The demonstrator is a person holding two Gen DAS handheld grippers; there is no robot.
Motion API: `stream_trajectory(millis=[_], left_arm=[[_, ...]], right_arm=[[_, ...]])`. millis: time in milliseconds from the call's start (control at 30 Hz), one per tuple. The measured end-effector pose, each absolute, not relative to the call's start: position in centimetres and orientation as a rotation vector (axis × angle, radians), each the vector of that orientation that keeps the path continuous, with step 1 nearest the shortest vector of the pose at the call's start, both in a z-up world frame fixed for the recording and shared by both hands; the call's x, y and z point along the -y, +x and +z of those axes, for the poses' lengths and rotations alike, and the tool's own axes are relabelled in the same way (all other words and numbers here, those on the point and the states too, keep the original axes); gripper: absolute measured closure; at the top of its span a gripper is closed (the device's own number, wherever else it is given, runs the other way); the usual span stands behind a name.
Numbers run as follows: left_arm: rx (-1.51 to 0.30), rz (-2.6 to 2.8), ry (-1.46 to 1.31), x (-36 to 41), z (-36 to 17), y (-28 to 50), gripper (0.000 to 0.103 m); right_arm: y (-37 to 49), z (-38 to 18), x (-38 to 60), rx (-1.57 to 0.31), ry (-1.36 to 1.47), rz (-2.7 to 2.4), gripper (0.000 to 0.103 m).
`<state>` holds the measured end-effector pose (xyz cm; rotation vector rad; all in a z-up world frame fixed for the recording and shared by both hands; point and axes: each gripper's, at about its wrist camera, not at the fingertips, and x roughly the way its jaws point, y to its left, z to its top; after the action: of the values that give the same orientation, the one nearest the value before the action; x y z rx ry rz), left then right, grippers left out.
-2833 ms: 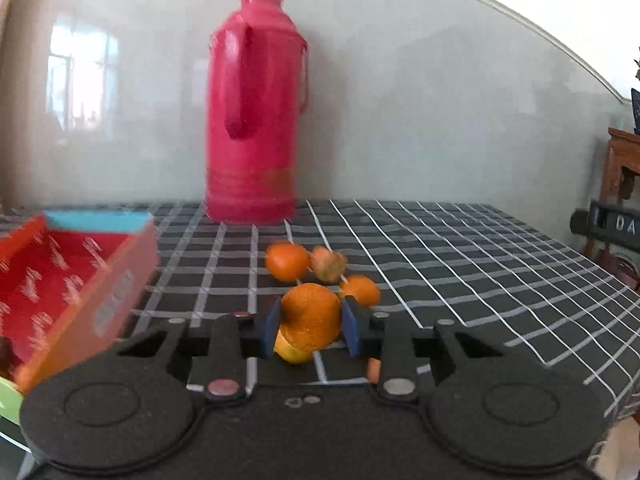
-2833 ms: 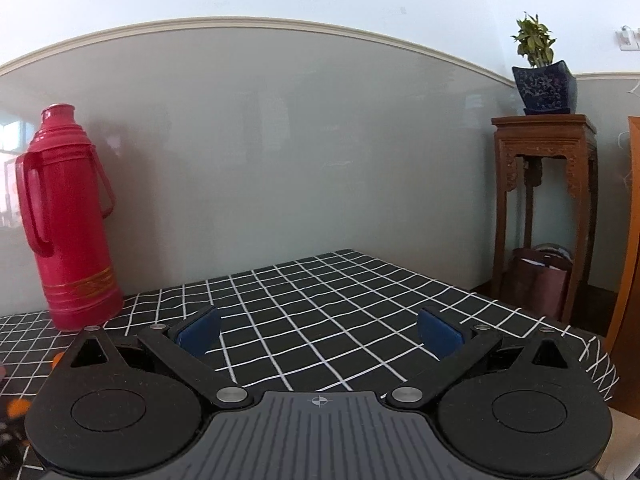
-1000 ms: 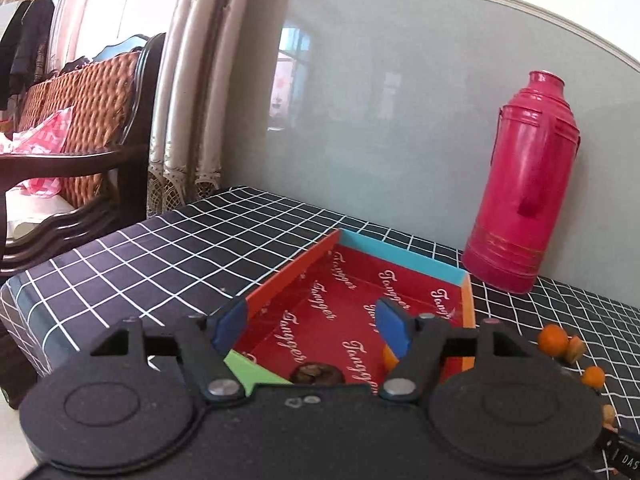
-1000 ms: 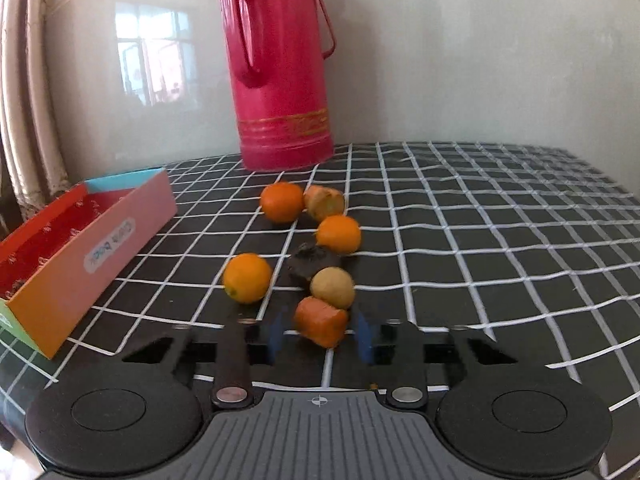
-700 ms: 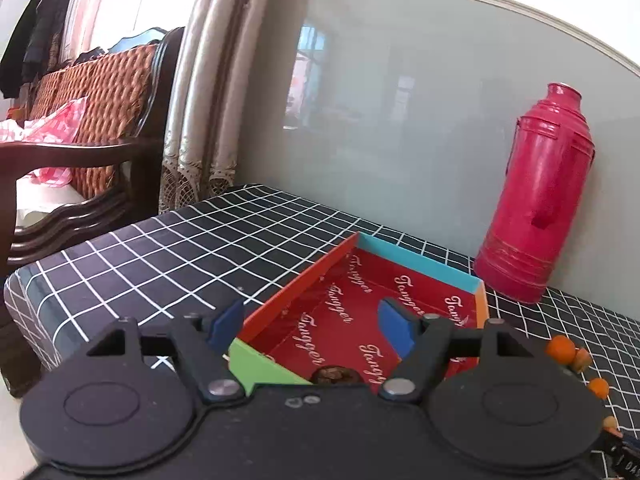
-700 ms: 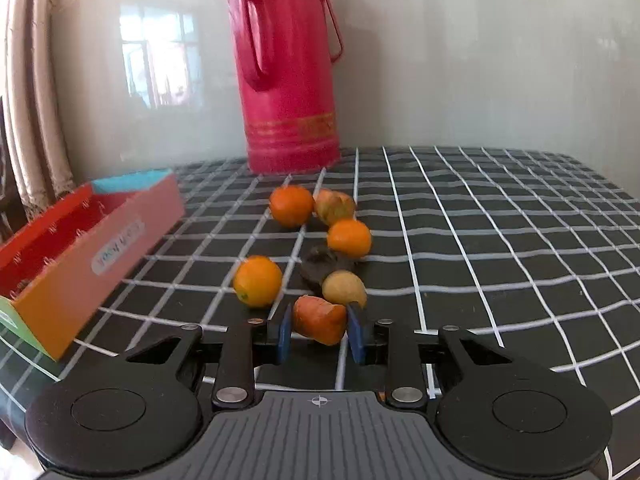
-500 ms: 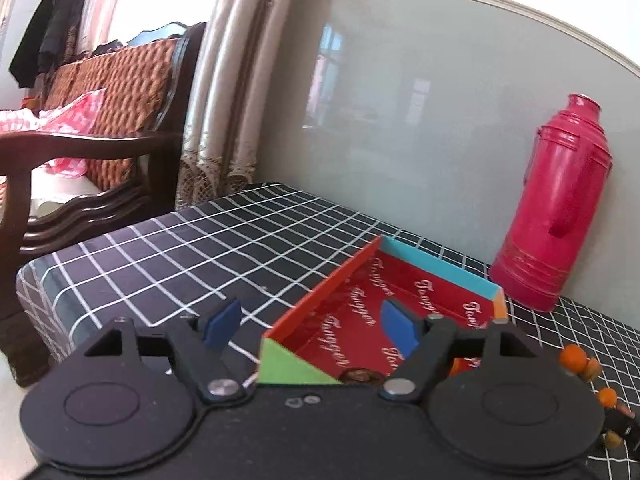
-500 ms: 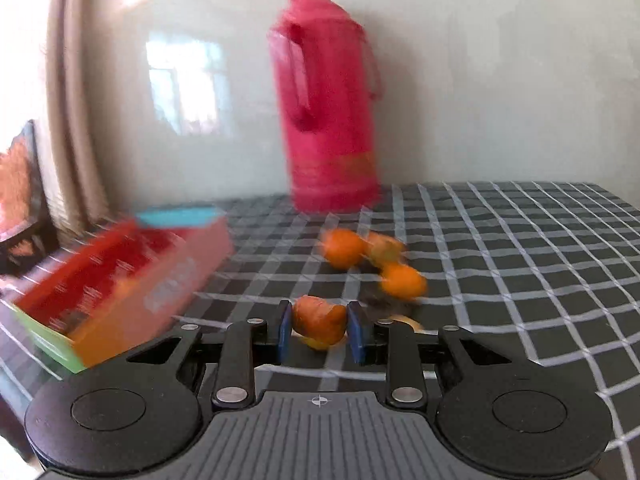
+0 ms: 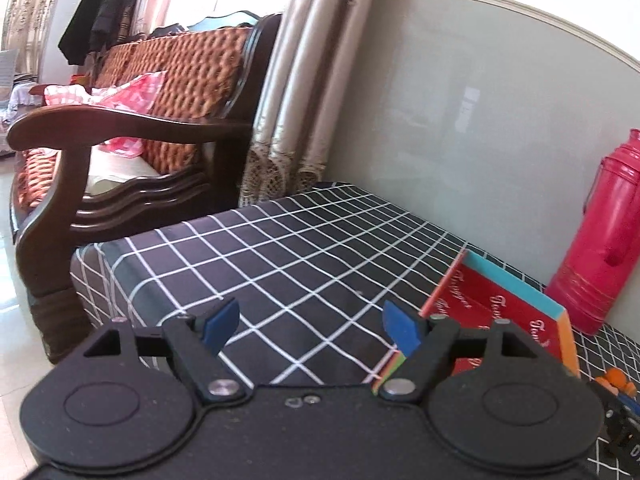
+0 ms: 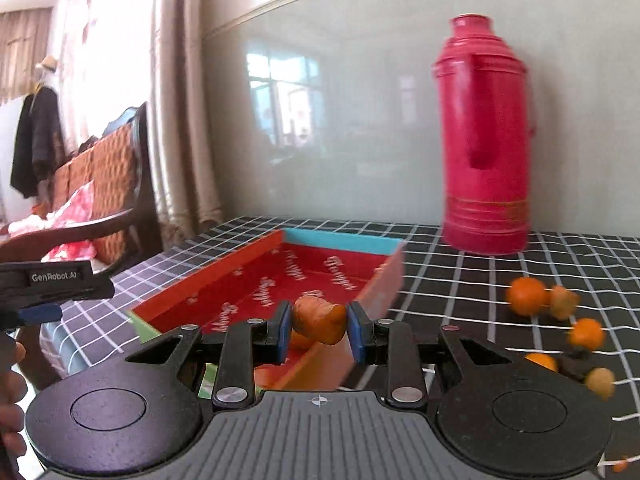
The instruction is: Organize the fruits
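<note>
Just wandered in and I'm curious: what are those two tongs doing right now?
Right tongs shut on orange fruit piece, held over the red box. Left tongs open, empty, over the checked tablecloth. More fruit on the cloth. Nothing blocking.

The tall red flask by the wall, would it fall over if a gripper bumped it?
Probably, if hit near the top: the flask is tall and narrow, standing upright on a soft tablecloth. A low nudge would more likely slide it. Its handle could also catch a finger.
</note>
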<state>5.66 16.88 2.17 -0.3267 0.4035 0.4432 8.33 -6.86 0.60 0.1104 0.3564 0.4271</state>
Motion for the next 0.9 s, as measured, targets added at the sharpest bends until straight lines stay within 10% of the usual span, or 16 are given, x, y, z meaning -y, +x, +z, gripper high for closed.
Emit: stream_trajectory(millis=[167, 200, 233, 300, 900], left_arm=[[-0.398, 0.46, -0.335, -18.0, 2.2, 5.3, 0.031], [-0.396, 0.463, -0.338, -18.2, 2.2, 5.2, 0.031], [-0.395, 0.466, -0.341, -18.3, 2.2, 5.2, 0.031], [-0.395, 0.47, -0.349, -18.5, 2.2, 5.2, 0.03], [-0.388, 0.389, -0.271, -14.5, 2.5, 6.1, 0.029]], right_arm=[[8.5, 0.2, 5.6, -0.369, 0.09, 0.427, 0.072], [8.8, 0.2, 5.5, -0.372, 0.1, 0.432, 0.059], [8.8, 0.2, 5.6, -0.371, 0.115, 0.431, 0.024], [8.4, 0.4, 6.2, -0.334, 0.148, 0.396, 0.0], [7.7, 2.7, 14.9, -0.283, 0.154, -0.078, 0.0]])
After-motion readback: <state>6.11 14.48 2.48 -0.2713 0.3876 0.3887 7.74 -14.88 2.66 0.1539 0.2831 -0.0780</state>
